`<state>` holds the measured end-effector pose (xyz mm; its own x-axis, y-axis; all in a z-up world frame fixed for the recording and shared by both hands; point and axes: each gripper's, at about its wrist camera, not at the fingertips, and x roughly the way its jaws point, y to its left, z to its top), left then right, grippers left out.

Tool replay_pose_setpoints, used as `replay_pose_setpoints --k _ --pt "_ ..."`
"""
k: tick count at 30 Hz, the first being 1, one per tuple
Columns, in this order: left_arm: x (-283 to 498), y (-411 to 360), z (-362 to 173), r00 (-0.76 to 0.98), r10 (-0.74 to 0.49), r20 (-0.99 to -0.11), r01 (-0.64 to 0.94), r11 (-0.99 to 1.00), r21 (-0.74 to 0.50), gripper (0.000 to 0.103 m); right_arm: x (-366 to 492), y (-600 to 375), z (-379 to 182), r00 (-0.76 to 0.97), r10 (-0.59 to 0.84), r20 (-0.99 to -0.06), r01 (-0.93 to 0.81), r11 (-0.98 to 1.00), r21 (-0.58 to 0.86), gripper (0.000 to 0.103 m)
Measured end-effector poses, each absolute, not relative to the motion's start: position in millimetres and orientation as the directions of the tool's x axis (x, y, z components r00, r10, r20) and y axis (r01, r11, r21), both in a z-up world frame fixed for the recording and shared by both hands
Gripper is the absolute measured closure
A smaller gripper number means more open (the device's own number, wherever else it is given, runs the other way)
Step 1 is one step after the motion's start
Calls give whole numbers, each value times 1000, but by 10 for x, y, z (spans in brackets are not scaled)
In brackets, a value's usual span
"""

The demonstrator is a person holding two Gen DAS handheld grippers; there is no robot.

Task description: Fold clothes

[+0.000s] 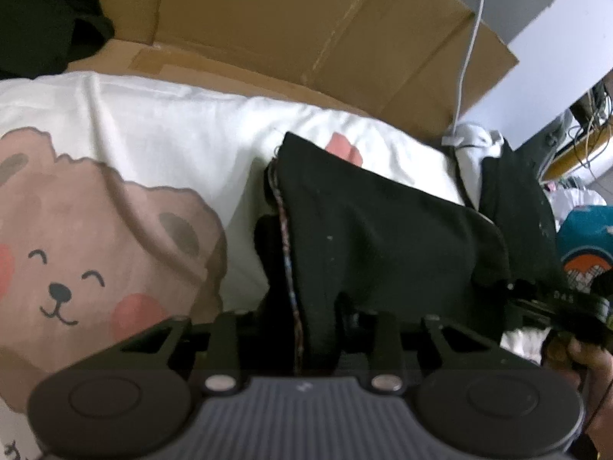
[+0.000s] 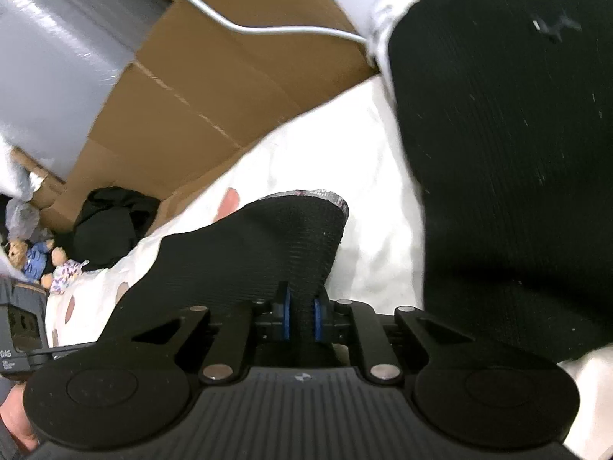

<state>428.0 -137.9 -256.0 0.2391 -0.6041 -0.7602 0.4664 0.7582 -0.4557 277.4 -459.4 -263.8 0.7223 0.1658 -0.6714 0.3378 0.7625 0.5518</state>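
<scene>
the black knit garment i'm folding is ribbed, flecked with pale lint, and has a multicoloured stitched edge that runs toward six o'clock in my left view. it lies stretched between my two claws, over a white t-shirt printed with a pinkish-brown smiling bear, which is spread on flattened brown cardboard. in my right view a second dark mass of the same ribbed cloth fills the two to four o'clock side. the only writing is small pale characters on the other claw's body, too blurred to read. my right claw is narrow, its blue pads pinching a fold of the black cloth. my left claw has the black fabric draped over and between its fingers; i cannot tell whether the pads press it.
</scene>
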Motion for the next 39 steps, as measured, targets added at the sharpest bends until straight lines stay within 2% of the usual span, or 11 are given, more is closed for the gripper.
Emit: replay_pose_setpoints --k 26,39 --pt "3224 -717 -1585 470 -637 -611 387 771 -506 75 2257 -3942 -1359 798 174 -577 149 871 468 93" --pt "2607 -425 -856 572 -626 -530 378 774 -507 75 1803 -3644 -456 857 199 -475 7 918 397 93"
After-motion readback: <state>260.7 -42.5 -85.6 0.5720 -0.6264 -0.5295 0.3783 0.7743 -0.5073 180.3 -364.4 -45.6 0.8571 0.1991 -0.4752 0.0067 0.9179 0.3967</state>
